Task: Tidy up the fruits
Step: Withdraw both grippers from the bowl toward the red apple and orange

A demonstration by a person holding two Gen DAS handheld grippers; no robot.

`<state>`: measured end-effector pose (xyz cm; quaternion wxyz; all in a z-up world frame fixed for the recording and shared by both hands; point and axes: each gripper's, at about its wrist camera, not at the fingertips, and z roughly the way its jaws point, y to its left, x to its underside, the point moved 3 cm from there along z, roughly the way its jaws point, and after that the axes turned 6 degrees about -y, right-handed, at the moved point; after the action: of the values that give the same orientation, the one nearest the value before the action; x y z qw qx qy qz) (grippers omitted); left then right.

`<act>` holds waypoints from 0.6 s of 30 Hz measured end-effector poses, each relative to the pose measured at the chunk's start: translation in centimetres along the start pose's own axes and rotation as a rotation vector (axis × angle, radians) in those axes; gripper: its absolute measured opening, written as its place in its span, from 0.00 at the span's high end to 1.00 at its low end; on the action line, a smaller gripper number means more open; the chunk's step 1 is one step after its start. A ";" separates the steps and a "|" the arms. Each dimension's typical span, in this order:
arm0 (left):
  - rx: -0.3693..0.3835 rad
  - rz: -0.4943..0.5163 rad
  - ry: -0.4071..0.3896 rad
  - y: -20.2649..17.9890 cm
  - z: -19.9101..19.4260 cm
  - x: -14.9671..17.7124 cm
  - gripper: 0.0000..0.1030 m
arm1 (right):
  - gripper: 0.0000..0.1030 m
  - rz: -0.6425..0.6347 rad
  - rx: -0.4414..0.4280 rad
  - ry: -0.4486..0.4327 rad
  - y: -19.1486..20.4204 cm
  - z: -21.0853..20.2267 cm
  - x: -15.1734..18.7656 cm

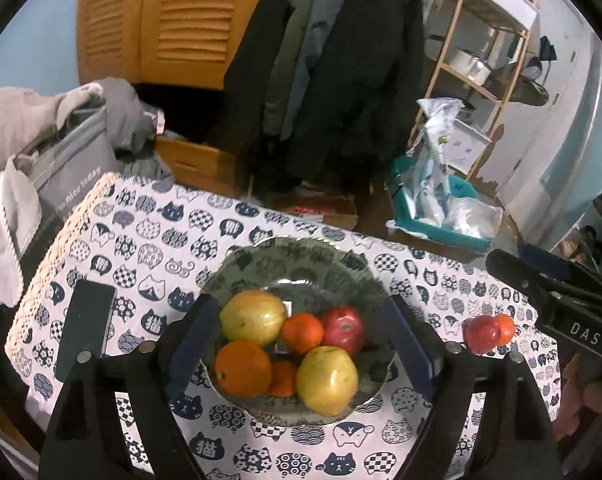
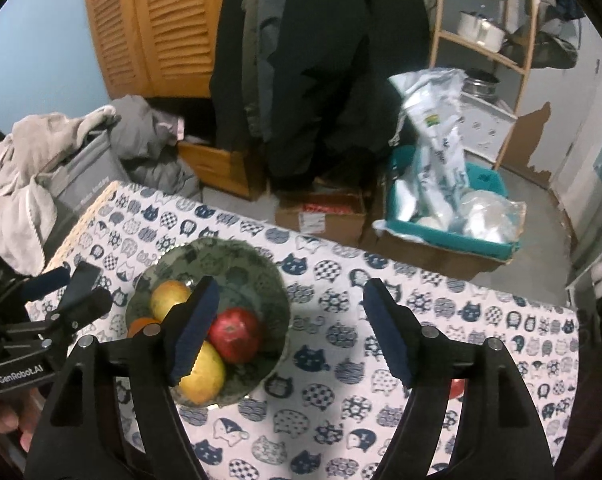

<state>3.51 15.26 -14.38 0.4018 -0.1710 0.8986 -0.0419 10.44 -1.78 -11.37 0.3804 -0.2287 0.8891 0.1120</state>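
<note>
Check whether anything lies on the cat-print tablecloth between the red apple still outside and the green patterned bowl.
Nothing visible does. The red apple sits with an orange fruit right of the green patterned bowl; only bare cat-print tablecloth lies between them.

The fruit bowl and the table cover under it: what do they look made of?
Bowl: likely glazed ceramic, since its scalloped rim shows a glossy sheen over a printed grey-green pattern. Table cover: looks like matte printed fabric with navy cat faces on white and no glare; coated cloth can't be ruled out.
</note>
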 end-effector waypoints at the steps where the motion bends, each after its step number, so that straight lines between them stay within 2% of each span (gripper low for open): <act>1: 0.001 0.007 -0.006 -0.2 -0.2 -0.1 0.17 | 0.27 0.000 0.010 -0.009 -0.4 -0.5 0.0; 14: 0.032 0.084 -0.083 -4.1 -3.2 -1.2 0.15 | 0.25 0.021 0.057 -0.070 -4.1 -4.9 0.3; 18: 0.054 0.105 -0.104 -5.7 -4.2 -1.6 0.12 | 0.25 0.032 0.073 -0.081 -5.4 -6.1 0.6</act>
<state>2.98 10.23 -9.17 0.4540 -0.1149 0.8828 -0.0360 8.87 -8.94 -7.78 0.4223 -0.1959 0.8799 0.0947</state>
